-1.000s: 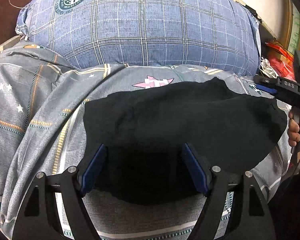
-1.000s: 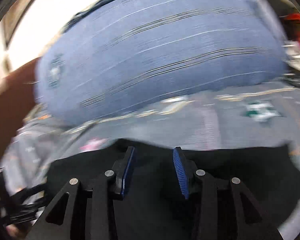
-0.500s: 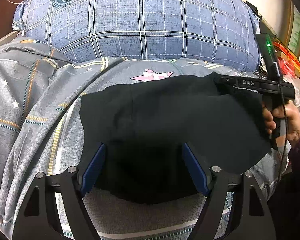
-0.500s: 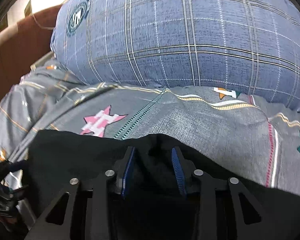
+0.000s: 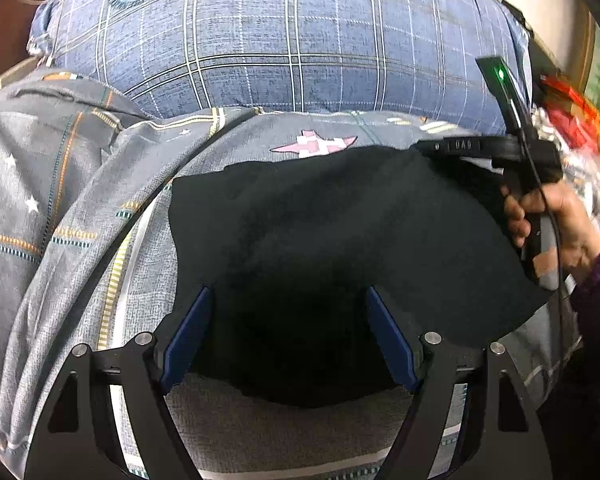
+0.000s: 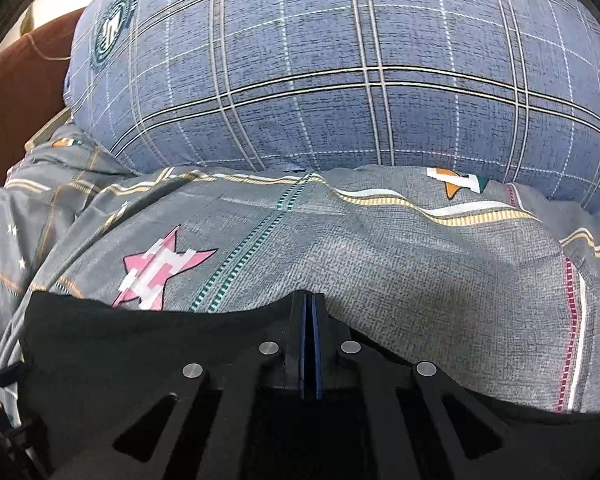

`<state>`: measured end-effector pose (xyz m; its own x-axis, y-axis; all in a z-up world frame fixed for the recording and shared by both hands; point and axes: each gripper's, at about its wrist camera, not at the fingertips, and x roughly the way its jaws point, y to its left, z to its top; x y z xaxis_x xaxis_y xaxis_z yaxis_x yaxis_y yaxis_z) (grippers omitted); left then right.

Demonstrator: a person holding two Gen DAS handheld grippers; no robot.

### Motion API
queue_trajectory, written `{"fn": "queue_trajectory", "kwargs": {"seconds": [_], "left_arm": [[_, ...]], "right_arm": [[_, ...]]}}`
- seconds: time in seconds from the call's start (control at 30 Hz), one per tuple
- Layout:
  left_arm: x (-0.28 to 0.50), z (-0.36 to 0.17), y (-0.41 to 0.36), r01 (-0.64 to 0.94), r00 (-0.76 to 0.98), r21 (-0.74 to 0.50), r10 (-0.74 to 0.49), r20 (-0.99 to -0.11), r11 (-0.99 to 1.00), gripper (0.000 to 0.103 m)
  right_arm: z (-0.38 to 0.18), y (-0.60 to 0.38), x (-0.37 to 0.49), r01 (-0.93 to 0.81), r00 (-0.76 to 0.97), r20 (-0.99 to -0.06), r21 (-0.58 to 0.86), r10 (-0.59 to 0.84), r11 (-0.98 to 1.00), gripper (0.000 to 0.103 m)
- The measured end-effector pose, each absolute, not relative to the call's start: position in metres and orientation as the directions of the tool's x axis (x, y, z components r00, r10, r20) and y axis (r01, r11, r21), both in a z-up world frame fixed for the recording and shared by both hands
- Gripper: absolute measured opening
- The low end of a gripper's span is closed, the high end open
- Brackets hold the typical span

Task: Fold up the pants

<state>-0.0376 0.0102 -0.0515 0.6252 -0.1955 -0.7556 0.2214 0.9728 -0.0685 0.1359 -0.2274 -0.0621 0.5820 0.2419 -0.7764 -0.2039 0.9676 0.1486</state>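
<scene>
The black pants [image 5: 340, 232] lie folded into a compact patch on the grey patterned bedsheet [image 5: 80, 216]. My left gripper [image 5: 288, 312] is open, its blue pads spread wide over the near edge of the pants. My right gripper [image 6: 309, 308] is shut at the far edge of the pants [image 6: 140, 360], its pads pressed together; whether cloth is pinched between them is not visible. The right gripper also shows in the left wrist view [image 5: 480, 148], held by a hand at the far right corner of the pants.
A large blue plaid pillow [image 5: 284, 40] lies right behind the pants, also in the right wrist view [image 6: 340, 72]. A brown headboard [image 6: 16, 92] is at the far left. Red packaging and clutter [image 5: 572, 120] sit at the bed's right side.
My right gripper has closed from partly open to fully shut and moved forward to the pants' far edge. The left gripper stayed open and nearly still.
</scene>
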Motion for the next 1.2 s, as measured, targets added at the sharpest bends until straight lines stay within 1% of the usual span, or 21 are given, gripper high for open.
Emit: {"fn": "queue_trajectory", "kwargs": {"seconds": [0.03, 0.07, 0.1, 0.13, 0.17, 0.23, 0.33, 0.5, 0.6, 0.67, 0.8, 1.03, 1.2], "left_arm": [[-0.038, -0.052, 0.008, 0.225, 0.628, -0.056, -0.189, -0.755, 0.973, 0.08], [-0.039, -0.052, 0.007, 0.227, 0.631, -0.048, -0.184, -0.754, 0.973, 0.081], [-0.04, -0.051, 0.007, 0.227, 0.635, -0.046, -0.183, -0.75, 0.973, 0.081], [-0.041, -0.05, 0.008, 0.224, 0.639, -0.051, -0.187, -0.746, 0.973, 0.081], [-0.041, -0.049, 0.009, 0.221, 0.643, -0.06, -0.192, -0.742, 0.973, 0.08], [-0.042, -0.045, 0.014, 0.203, 0.654, -0.086, -0.2, -0.729, 0.975, 0.081], [-0.042, -0.04, 0.02, 0.165, 0.669, -0.105, -0.189, -0.719, 0.981, 0.081], [-0.046, -0.035, 0.022, 0.109, 0.717, -0.059, -0.12, -0.687, 0.992, 0.081], [-0.051, -0.03, 0.021, 0.082, 0.753, -0.022, -0.077, -0.653, 0.996, 0.082], [-0.055, -0.026, 0.019, 0.071, 0.775, 0.001, -0.055, -0.63, 0.997, 0.082], [-0.065, -0.02, 0.011, 0.078, 0.809, 0.063, -0.026, -0.587, 0.995, 0.082], [-0.081, -0.013, -0.004, 0.1, 0.853, 0.121, -0.022, -0.521, 0.988, 0.084], [-0.074, -0.008, -0.013, 0.112, 0.844, 0.095, -0.044, -0.535, 0.989, 0.084]], "right_arm": [[-0.063, -0.23, 0.136, -0.186, 0.582, -0.779, 0.151, 0.233, 0.971, 0.014], [-0.063, -0.232, 0.136, -0.181, 0.583, -0.778, 0.157, 0.235, 0.971, 0.019], [-0.062, -0.234, 0.134, -0.159, 0.589, -0.781, 0.139, 0.207, 0.977, 0.041], [-0.06, -0.236, 0.131, -0.124, 0.598, -0.786, 0.105, 0.159, 0.987, 0.053], [-0.057, -0.237, 0.126, -0.107, 0.608, -0.782, 0.088, 0.135, 0.99, 0.053], [-0.047, -0.239, 0.114, -0.119, 0.624, -0.766, 0.101, 0.153, 0.988, 0.053], [-0.023, -0.237, 0.088, -0.137, 0.669, -0.728, 0.078, 0.15, 0.987, 0.054], [-0.002, -0.235, 0.049, -0.134, 0.699, -0.704, 0.046, 0.127, 0.99, 0.059], [-0.006, -0.236, 0.026, -0.089, 0.689, -0.719, 0.039, 0.089, 0.995, 0.06], [-0.014, -0.235, 0.012, -0.057, 0.663, -0.747, 0.021, 0.054, 0.998, 0.06], [-0.028, -0.226, -0.014, -0.033, 0.619, -0.785, -0.003, 0.018, 0.999, 0.06], [-0.027, -0.209, -0.045, -0.022, 0.643, -0.765, -0.058, -0.03, 0.998, 0.06], [-0.028, -0.194, -0.044, -0.035, 0.656, -0.752, -0.126, -0.073, 0.991, 0.06]]}}
